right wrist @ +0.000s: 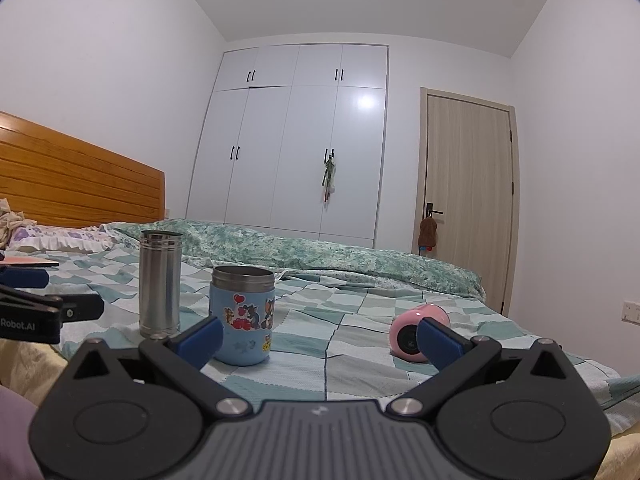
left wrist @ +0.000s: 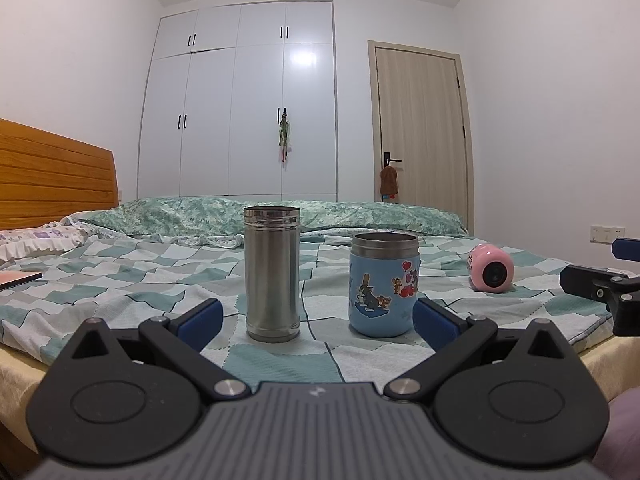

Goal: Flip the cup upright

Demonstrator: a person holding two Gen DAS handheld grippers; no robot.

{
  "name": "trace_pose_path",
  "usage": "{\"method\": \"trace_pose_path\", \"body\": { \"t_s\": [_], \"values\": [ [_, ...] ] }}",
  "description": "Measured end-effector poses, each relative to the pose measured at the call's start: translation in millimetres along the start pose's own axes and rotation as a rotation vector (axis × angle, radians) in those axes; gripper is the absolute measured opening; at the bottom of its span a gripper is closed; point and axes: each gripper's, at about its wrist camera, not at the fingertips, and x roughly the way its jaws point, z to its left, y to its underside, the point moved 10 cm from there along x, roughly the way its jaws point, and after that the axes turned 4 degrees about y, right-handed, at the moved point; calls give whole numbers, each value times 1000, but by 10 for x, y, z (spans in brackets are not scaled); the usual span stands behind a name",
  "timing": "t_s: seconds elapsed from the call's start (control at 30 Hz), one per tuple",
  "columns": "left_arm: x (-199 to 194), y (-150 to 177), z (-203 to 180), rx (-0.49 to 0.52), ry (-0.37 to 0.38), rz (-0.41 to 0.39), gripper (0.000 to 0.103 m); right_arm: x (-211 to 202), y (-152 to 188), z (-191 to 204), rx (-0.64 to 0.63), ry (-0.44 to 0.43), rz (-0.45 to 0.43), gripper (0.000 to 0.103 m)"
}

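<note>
A pink cup (left wrist: 492, 269) lies on its side on the checked bedspread, its dark mouth towards me; in the right wrist view the pink cup (right wrist: 412, 336) is partly behind my right finger. A tall steel cup (left wrist: 273, 274) and a blue cartoon cup (left wrist: 383, 285) stand upright; both show in the right wrist view, steel cup (right wrist: 160, 290) and blue cup (right wrist: 243, 316). My left gripper (left wrist: 316, 318) is open and empty in front of the two upright cups. My right gripper (right wrist: 320, 338) is open and empty, near the pink cup.
A green patterned quilt (left wrist: 256, 216) lies folded across the back of the bed. A wooden headboard (left wrist: 52, 168) and pillow are at left. A flat pink object (left wrist: 18, 278) lies at the left. The bed edge (left wrist: 24, 364) is right below the grippers.
</note>
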Motion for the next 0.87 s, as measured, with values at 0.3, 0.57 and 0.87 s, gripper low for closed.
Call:
{"method": "trace_pose_path", "body": {
  "t_s": [0.3, 0.57, 0.87],
  "values": [
    [-3, -5, -1, -2, 0, -2, 103, 3, 2, 7, -1, 0, 0, 103],
    [-10, -13, -5, -4, 3, -4, 103, 2, 2, 10, -1, -1, 1, 103],
    [-26, -19, -2, -10, 5, -10, 103, 1, 5, 11, -2, -2, 2, 103]
  ]
}}
